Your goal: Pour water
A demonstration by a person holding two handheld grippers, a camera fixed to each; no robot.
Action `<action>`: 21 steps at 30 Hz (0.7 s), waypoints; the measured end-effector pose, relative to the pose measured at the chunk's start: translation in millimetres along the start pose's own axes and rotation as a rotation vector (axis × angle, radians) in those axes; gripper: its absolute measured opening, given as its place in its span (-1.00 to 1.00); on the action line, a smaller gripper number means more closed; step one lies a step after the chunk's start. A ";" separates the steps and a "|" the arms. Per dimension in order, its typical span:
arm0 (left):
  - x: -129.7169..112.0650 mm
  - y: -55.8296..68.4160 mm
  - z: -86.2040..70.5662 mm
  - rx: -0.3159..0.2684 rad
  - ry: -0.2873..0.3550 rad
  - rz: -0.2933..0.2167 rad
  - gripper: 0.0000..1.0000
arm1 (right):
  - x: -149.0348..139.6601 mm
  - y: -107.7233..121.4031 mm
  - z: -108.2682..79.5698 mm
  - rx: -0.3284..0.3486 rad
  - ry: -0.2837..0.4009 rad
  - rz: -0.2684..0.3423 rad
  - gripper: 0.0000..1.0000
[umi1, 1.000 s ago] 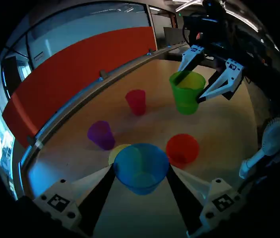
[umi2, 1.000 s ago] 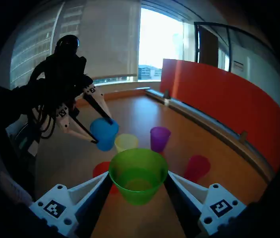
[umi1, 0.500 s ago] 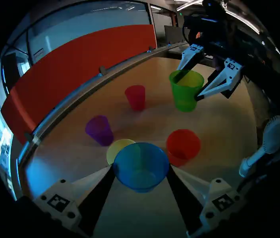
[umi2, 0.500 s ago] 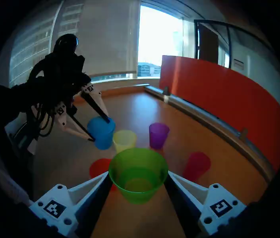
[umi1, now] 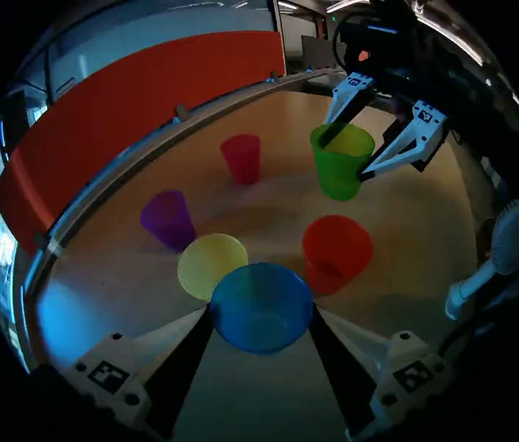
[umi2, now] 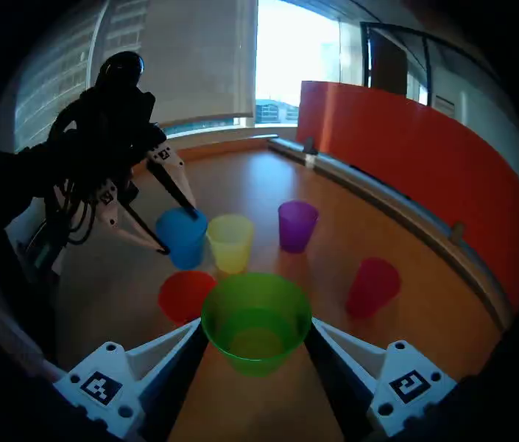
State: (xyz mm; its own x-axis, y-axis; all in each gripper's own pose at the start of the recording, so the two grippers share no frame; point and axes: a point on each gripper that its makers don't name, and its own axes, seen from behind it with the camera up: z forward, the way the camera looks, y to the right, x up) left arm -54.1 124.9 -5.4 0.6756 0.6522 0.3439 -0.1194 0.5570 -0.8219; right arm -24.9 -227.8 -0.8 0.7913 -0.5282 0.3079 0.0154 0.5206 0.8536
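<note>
— Any writing on those cups?
— None I can read. The only markings are black-and-white square tags (umi1: 108, 376) on the white plastic gripper fingers.
— What are the cups like?
— Smooth, translucent plastic, tapered, with round rims. Six of them, one of each colour.
— Who holds what?
— The left gripper (umi1: 260, 313) has its fingers pressed against both sides of the blue cup (umi1: 259, 295), lower middle of the left gripper view. The right gripper (umi2: 257, 324) clamps the green cup (umi2: 255, 313) the same way, lower middle of the right gripper view. Whether there's water inside, I can't tell.
— And the rest?
— Upright on the wooden table (umi1: 406, 214): the red cup (umi1: 336, 250) and the yellow cup (umi1: 211, 265) at mid-frame, the purple cup (umi1: 167, 219) to the left, the pink cup (umi1: 242, 157) in the upper middle.
</note>
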 end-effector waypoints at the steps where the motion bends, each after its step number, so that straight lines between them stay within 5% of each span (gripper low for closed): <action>1: -1.6 0.6 1.4 -0.002 -0.003 -0.002 0.78 | -2.8 0.0 1.5 0.000 -0.007 0.000 0.81; 21: -17.6 8.8 15.7 -0.033 -0.010 -0.034 0.78 | -39.2 -6.0 20.2 0.011 -0.097 0.000 0.81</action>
State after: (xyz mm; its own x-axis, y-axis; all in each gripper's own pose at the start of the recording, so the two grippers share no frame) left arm -78.4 126.4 -11.5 0.6715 0.6382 0.3765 -0.0724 0.5622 -0.8238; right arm -68.4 -223.8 -9.5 0.7287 -0.5907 0.3465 0.0081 0.5133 0.8581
